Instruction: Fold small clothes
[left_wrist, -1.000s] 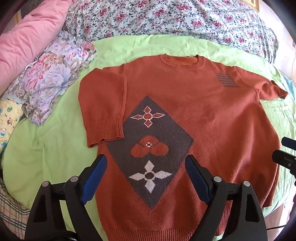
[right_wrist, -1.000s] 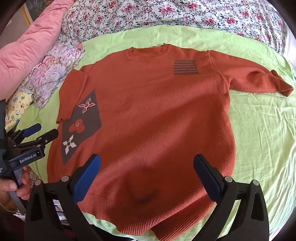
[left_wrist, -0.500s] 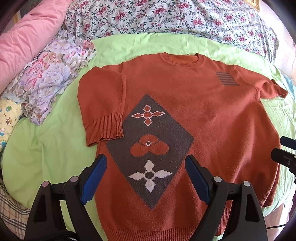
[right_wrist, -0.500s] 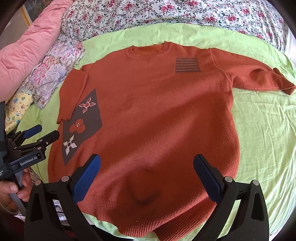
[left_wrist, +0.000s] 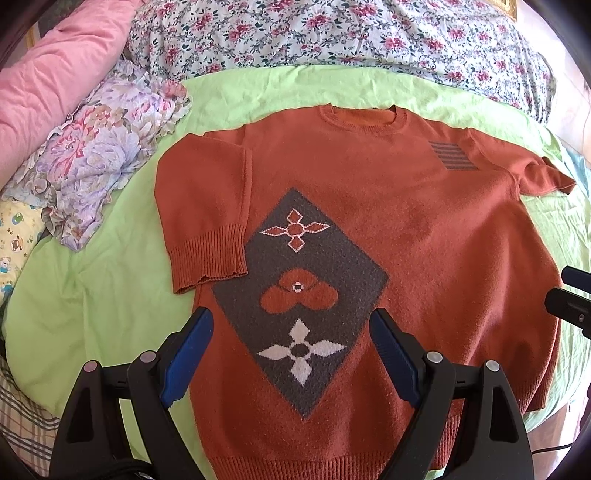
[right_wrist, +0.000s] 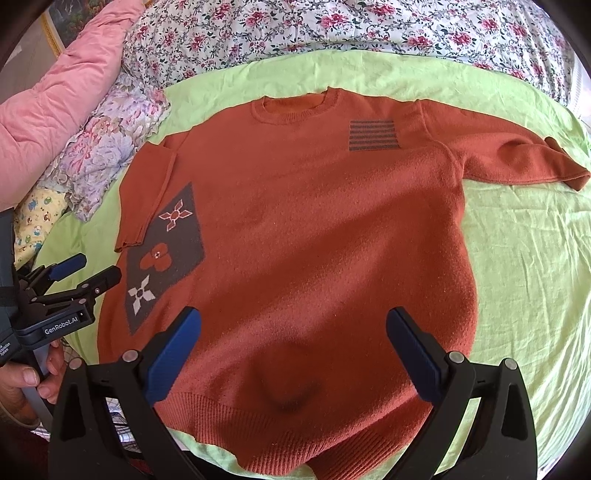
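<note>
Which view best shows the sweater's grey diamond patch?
The left wrist view: the grey diamond patch sits central and whole, with all three flower motifs clear. The right wrist view shows the patch small and skewed at the left edge, its upper corner covered by the folded sleeve.

So the surface is a bed covered with a light green sheet (left_wrist: 110, 295), kinda wrinkly. Lying flat on it, straight ahead of both sets of jaws, is a rust-orange sweater (left_wrist: 369, 206), front up, one sleeve folded in over the body on the side left of the jaws, the other stretched out to the right. Beyond the jaws to the left sits a crumpled purple floral cloth (left_wrist: 96, 162), then a pink quilt (left_wrist: 48, 85). A rose-print blanket (left_wrist: 332, 33) runs along the far edge.
</note>
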